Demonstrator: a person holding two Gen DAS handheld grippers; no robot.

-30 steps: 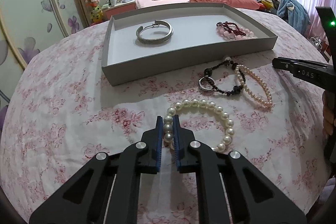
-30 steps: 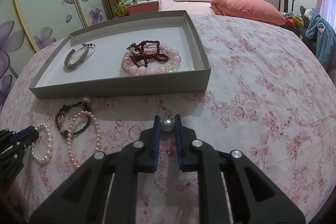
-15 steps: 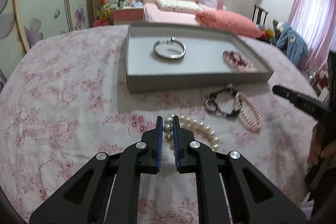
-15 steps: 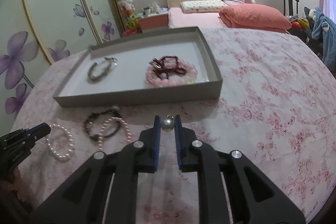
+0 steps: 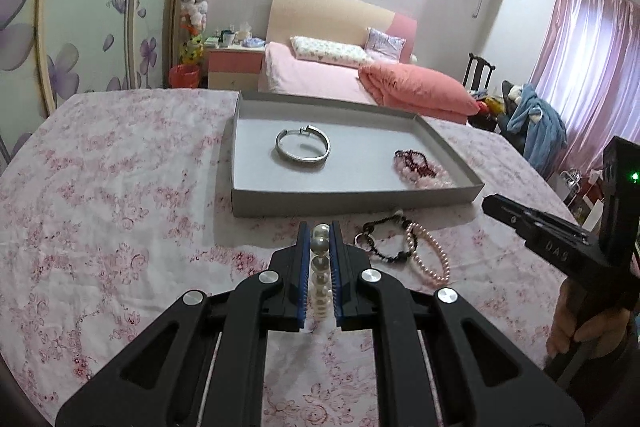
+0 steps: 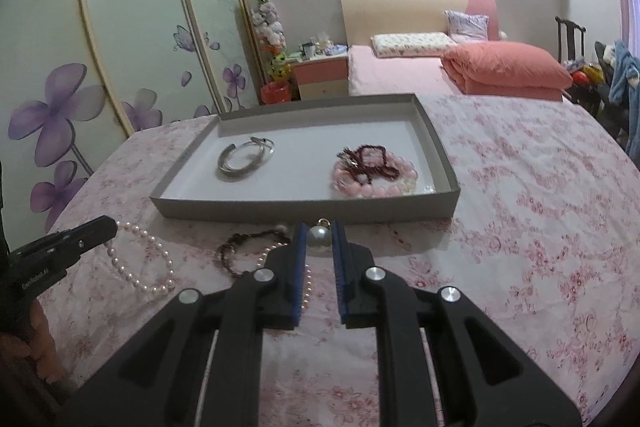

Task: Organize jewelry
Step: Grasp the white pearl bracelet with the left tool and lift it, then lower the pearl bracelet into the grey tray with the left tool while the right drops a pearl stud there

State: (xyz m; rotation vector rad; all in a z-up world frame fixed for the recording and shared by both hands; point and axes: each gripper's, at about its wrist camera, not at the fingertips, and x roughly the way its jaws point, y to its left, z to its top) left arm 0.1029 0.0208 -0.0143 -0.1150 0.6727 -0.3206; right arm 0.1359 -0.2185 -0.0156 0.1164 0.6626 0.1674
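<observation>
Left wrist view is showing the left gripper (image 5: 320,239) pinching the white pearl bracelet (image 5: 321,267) edge-on, the strand dangling limp, so it's probably going to swing and slide unless gripped across two beads. Over on the right, the right gripper (image 6: 319,237) is squeezing a single pearl pendant (image 6: 319,237), which looks smooth and slippery. Farther out, the gray tray (image 5: 352,195) is waiting with a silver bangle (image 5: 303,144) inside.
</observation>
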